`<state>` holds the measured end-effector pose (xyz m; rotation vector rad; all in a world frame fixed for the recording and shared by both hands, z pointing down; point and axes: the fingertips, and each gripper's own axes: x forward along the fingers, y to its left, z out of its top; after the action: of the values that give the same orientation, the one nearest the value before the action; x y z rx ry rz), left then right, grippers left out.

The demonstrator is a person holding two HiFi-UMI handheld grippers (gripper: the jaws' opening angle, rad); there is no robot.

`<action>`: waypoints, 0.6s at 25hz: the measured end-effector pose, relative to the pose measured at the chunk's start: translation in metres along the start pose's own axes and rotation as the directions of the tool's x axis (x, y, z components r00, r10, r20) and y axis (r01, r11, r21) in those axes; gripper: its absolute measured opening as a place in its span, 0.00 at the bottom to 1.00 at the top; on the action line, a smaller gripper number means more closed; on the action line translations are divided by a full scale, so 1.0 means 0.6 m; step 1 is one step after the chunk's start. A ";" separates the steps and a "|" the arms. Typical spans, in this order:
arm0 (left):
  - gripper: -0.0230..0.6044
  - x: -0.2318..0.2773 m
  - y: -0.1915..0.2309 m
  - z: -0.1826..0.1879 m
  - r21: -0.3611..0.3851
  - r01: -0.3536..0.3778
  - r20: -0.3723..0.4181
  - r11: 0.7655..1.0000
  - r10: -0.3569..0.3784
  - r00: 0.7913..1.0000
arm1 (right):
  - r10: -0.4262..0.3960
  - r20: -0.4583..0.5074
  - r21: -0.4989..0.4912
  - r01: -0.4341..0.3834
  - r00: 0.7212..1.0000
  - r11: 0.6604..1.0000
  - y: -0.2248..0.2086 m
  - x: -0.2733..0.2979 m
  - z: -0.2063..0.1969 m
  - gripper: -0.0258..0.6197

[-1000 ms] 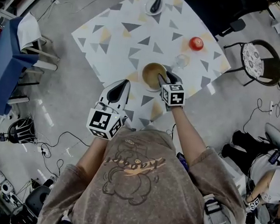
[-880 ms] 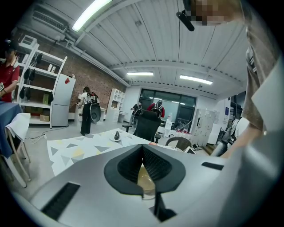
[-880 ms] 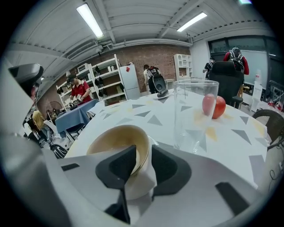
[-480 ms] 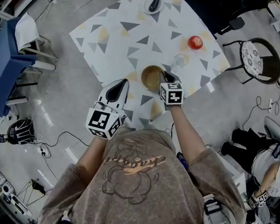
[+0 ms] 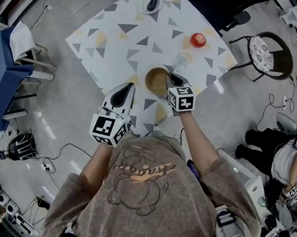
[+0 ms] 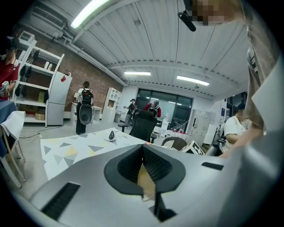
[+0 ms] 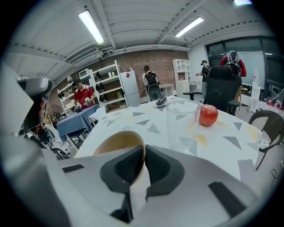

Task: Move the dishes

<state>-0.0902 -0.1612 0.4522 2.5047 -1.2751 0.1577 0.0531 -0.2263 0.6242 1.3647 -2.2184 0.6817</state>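
A tan bowl [image 5: 155, 80] [image 7: 116, 142] is over the near part of the triangle-patterned table [image 5: 119, 40]. My right gripper [image 5: 169, 79] [image 7: 144, 149] is shut on the bowl's near right rim. Its jaws have just been closing, with the rim pinched between the pads. My left gripper [image 5: 129, 86] [image 6: 143, 150] hovers over the table's near edge, left of the bowl, shut and holding nothing. Just beyond the bowl stands a clear glass [image 5: 183, 58] [image 7: 183, 124], with a red apple [image 5: 198, 39] [image 7: 208, 115] farther right. A small plate [image 5: 151, 2] [image 6: 111, 135] carrying a dark object sits at the far edge.
A round-seat chair [image 5: 268, 53] stands right of the table. A blue-covered table [image 5: 2, 77] and a white chair are on the left. Cables and gear lie on the floor. Several people stand or sit in the room beyond.
My right gripper's jaws have closed on the bowl's rim, and gripper and bowl have risen a little. The left gripper has stayed where it was.
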 end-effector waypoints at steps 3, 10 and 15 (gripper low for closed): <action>0.06 0.006 -0.014 0.000 0.004 0.020 0.001 1.000 -0.020 1.000 | -0.004 0.021 0.009 0.004 1.000 1.000 -0.007 -0.022 0.006 0.07; 0.06 0.022 -0.049 -0.001 0.016 0.069 -0.007 0.997 -0.069 0.998 | -0.053 0.070 0.049 0.050 0.996 0.998 -0.046 -0.074 0.015 0.07; 0.06 0.031 -0.069 0.003 0.027 0.102 -0.007 0.994 -0.102 0.995 | -0.099 0.083 0.074 0.092 0.992 0.993 -0.079 -0.104 0.010 0.07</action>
<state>-0.0461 -0.1533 0.4455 2.5839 -1.1469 0.1596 0.1209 -0.2057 0.5906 1.5518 -2.1976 0.6832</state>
